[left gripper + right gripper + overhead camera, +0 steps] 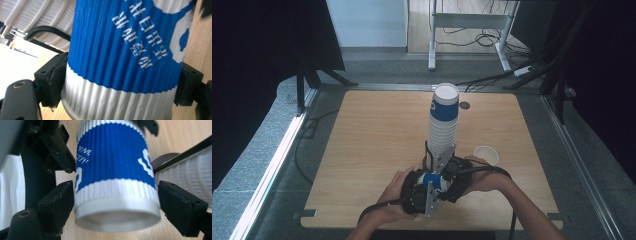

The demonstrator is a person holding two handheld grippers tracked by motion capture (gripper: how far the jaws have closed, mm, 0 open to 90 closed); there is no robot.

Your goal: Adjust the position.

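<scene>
While our left gripper (120, 100) clamps its jaws on the blue-and-white cup (432, 180) low over the bench (372, 140), our right gripper (116, 202) flanks its base, jaws spread, not pressing it.

In the high view both hands crowd together near the table's front edge, so the left gripper (414, 187) and the right gripper (457, 177) hide most of the blue and white cup (431, 181) between them; whether the pads press on it is too small to tell there. The foot of the tall cup stack (443, 120) is hidden behind the same tangle.

In the left gripper view the cup (125, 55) runs off the top and bottom edges, and its white lettering is cut off at the top.

In the right gripper view the cup's (113, 167) rim is blurred, and the small print on its side is too soft to read. The ribbed white stack (190, 175) is cut by the right edge.
</scene>
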